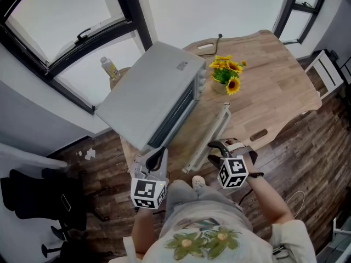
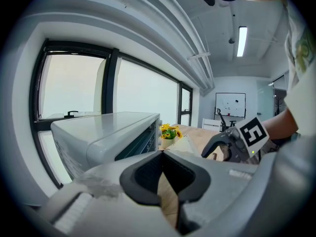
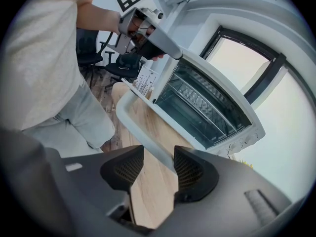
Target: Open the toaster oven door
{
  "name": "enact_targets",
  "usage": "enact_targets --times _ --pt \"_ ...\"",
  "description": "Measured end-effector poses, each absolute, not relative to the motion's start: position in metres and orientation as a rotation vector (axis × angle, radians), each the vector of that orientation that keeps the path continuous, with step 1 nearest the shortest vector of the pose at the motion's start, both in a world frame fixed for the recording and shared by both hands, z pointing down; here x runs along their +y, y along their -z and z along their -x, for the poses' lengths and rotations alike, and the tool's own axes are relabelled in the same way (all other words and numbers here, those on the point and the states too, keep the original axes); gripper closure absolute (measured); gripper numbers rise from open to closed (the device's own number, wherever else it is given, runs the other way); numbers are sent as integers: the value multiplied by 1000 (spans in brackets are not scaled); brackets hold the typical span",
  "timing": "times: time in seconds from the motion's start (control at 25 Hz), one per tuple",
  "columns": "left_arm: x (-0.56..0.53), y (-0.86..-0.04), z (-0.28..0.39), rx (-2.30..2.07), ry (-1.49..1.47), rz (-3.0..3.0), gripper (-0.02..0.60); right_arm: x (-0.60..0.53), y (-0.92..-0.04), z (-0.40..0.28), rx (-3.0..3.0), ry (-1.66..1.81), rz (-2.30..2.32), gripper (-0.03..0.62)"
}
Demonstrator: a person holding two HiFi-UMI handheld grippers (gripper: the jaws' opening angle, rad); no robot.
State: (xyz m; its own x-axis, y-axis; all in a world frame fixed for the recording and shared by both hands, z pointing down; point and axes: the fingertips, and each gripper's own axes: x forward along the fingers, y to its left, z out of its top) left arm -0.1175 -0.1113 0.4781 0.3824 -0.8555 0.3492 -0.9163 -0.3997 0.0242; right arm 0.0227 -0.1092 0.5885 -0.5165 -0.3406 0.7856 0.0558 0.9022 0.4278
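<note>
A white toaster oven (image 1: 148, 92) stands on the wooden table (image 1: 274, 86), its door (image 1: 211, 133) swung down and open. In the right gripper view the oven's racks (image 3: 207, 107) show, and the door's white handle bar (image 3: 138, 132) runs between the pads of my right gripper (image 3: 159, 169). That gripper is open, with the bar close to its right pad. In the head view my right gripper (image 1: 216, 149) sits at the door's near end. My left gripper (image 1: 156, 158) hangs by the oven's near corner, its fingertips together and nothing in it (image 2: 163, 174).
A pot of sunflowers (image 1: 227, 75) stands on the table just beyond the oven. A bottle (image 1: 109, 67) is on the sill behind it. The table's edge runs under my grippers, with wooden floor below and a black office chair (image 1: 38, 196) at the left.
</note>
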Motion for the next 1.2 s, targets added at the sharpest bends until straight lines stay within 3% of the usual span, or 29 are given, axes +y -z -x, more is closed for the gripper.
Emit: enact_targets --times 1.2 --pt "-108 -484 111 -1565 -441 -2428 577 -100 -627 -39 -2032 430 -188 396"
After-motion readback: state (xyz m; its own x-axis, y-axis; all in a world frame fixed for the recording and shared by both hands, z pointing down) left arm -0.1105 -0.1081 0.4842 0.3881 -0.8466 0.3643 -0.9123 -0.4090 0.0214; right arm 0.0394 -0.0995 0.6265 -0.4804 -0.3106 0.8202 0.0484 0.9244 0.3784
